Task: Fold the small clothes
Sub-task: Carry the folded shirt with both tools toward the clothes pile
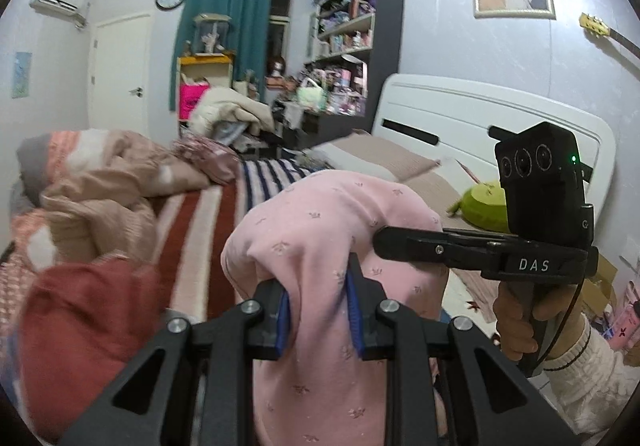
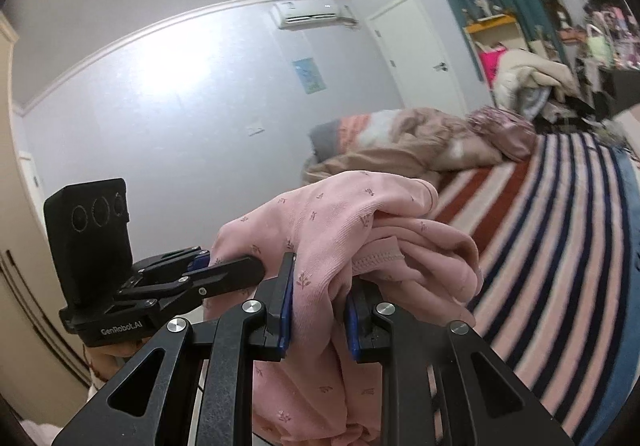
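A: Which step is this?

B: The lift. The left tool [image 1: 316, 310] and right tool [image 2: 320, 312] each pinch the soft pink sprigged cotton garment [image 1: 320, 230], held bunched above the striped bed [image 2: 552, 230]. Next, I'd judge, it needs spreading flat.

A: Do the views differ?

B: Left's shows the white headboard [image 1: 472, 118] at two o'clock; right's shows a stitched hem [image 2: 380, 258].

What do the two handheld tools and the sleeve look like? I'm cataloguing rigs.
Both tools, left tool and right tool, are black with blue pads and silver screws. One body reads "DAS", the other "GenRobot.AI". A thin black cable hangs near a white knit sleeve.
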